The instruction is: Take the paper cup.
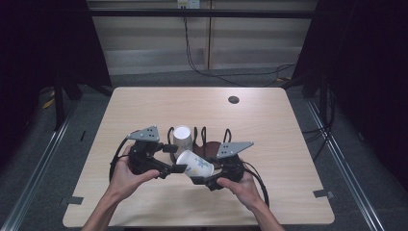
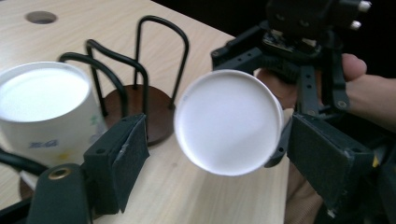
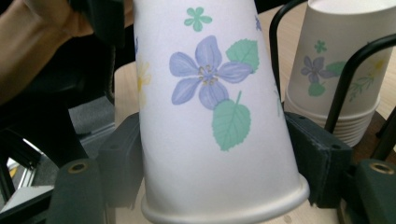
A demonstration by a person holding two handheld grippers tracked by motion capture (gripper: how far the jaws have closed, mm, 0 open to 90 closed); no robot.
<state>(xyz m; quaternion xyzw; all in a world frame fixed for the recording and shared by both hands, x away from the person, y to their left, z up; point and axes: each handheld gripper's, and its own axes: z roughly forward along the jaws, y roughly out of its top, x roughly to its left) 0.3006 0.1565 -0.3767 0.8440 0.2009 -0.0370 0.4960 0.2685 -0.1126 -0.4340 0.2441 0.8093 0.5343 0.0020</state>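
Note:
A white paper cup (image 1: 195, 163) printed with flowers lies tilted above the table between both grippers. My right gripper (image 1: 199, 178) is shut on it near the rim, and in the right gripper view its pads press both sides of the cup (image 3: 210, 116). My left gripper (image 1: 175, 168) stands open around the cup's base end. In the left gripper view the round bottom of the cup (image 2: 229, 122) sits between the spread jaws, with a clear gap on the left side. A stack of upside-down cups (image 1: 182, 138) stands just behind, in a black wire rack (image 1: 210, 142).
The rack has a round brown wooden base (image 2: 140, 109) and several wire loops. The stack (image 3: 338, 70) sits close to the right of the held cup. A cable hole (image 1: 234, 99) lies at the far right of the wooden table (image 1: 144, 106). Dark curtains flank both sides.

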